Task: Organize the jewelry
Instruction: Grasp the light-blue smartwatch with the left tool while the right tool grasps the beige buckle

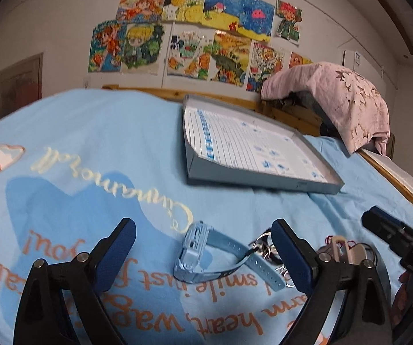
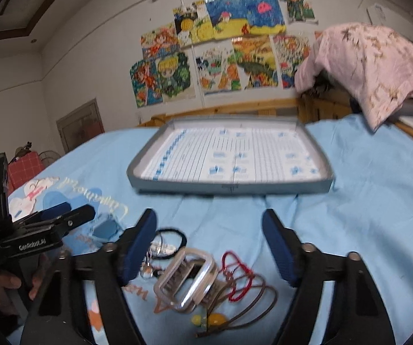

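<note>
A light blue watch (image 1: 203, 254) lies on the blue bedsheet between the fingers of my open left gripper (image 1: 203, 253); silver rings (image 1: 264, 244) lie by its right finger. My open right gripper (image 2: 209, 247) hovers over a jewelry pile: a clear hair claw clip (image 2: 187, 280), a red cord (image 2: 238, 273), a brown cord necklace with yellow beads (image 2: 215, 319), a black hair tie (image 2: 172, 243) and silver rings (image 2: 149, 261). The watch (image 2: 105, 228) shows to the left in the right wrist view. A shallow grey box lid (image 1: 246, 182) (image 2: 229, 185) lies empty beyond.
The bed has a wooden frame (image 1: 292, 115) along the far side. A pink floral cloth (image 1: 336, 97) drapes over something at the far right. Drawings hang on the wall (image 2: 215, 49). A red checked bag (image 2: 25, 169) stands left of the bed.
</note>
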A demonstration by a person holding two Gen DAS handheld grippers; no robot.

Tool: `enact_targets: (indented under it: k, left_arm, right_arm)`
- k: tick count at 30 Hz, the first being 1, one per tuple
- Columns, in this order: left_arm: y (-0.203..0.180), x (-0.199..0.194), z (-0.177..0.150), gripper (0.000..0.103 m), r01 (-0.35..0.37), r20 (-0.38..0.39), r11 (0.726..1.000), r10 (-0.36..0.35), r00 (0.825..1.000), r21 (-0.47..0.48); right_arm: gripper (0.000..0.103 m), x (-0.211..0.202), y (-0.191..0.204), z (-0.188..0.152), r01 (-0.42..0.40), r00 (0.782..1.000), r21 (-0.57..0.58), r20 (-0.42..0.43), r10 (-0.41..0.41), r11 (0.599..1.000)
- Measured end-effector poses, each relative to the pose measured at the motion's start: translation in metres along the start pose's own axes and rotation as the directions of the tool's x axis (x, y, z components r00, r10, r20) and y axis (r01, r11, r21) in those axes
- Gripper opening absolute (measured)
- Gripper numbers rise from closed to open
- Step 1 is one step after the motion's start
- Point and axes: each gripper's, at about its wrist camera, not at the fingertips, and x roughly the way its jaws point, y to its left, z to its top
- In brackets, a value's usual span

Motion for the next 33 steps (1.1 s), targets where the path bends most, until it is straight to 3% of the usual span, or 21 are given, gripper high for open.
enact_targets:
  k: [4,9,14,26,33]
  left_arm:
    - [0.005,0.007,-0.008,0.079,0.012,-0.031,1.0,-0.012,0.999,-0.017]
    - [0.008,0.014,-0.017,0.066,0.04,-0.065,0.999,-0.042,0.997,-0.033]
    - [0.01,0.02,-0.02,0.046,0.059,-0.095,0.997,-0.064,0.993,-0.049]
    - [0.018,0.026,-0.024,0.024,0.051,-0.129,0.995,-0.062,0.99,-0.088]
    - [0.016,0.02,-0.022,0.021,0.054,-0.107,0.994,-0.064,0.992,-0.093]
  right_arm:
    - [0.042,0.009,0.004,-0.013,-0.002,0.998,-0.014,-0.055,0.001,1.0]
    - [0.035,0.011,0.008,-0.018,0.001,0.997,-0.03,-0.083,-0.003,1.0]
    - [0.025,0.016,0.013,-0.022,0.011,0.992,-0.052,-0.123,-0.018,0.999]
    - [0.019,0.027,0.013,-0.027,0.005,0.981,-0.035,-0.192,-0.011,0.999]
    - [0.013,0.022,0.018,-0.025,-0.014,0.986,-0.053,-0.169,0.005,0.998]
